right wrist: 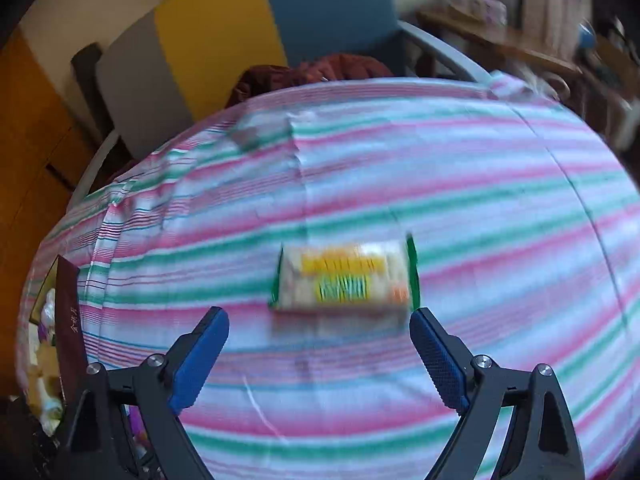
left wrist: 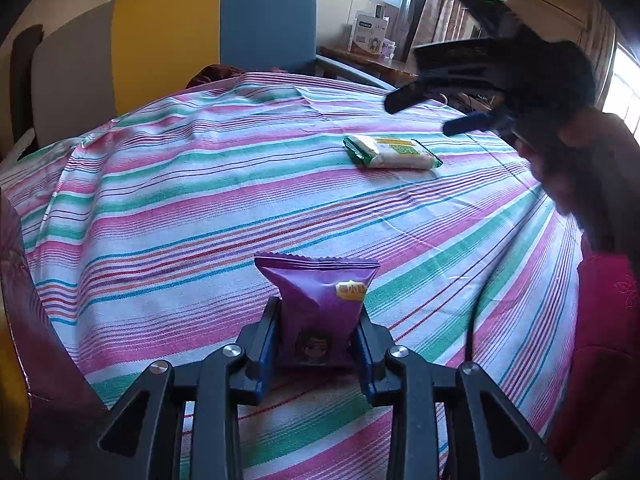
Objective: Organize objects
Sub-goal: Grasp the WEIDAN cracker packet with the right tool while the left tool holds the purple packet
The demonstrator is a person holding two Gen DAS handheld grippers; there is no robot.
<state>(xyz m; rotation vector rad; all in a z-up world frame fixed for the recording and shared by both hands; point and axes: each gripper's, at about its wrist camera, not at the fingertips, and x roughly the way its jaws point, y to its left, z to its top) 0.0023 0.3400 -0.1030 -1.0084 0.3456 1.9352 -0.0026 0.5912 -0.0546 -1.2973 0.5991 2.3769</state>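
My left gripper (left wrist: 318, 316) is shut on a purple snack packet (left wrist: 320, 304), held upright just above the striped tablecloth (left wrist: 200, 200). A white and green snack packet (left wrist: 392, 152) lies flat on the cloth at the far right. My right gripper (left wrist: 420, 114) hovers open just above and beyond it. In the right wrist view the same white and green packet (right wrist: 344, 276) lies blurred just ahead of my open right gripper (right wrist: 320, 316), centred between the blue pads (right wrist: 200, 356).
A grey, yellow and blue chair (left wrist: 172, 40) stands behind the table. A dark red box (right wrist: 70, 320) with wrapped items sits at the table's left edge. A wooden side table (left wrist: 372, 64) with small boxes is at the back right.
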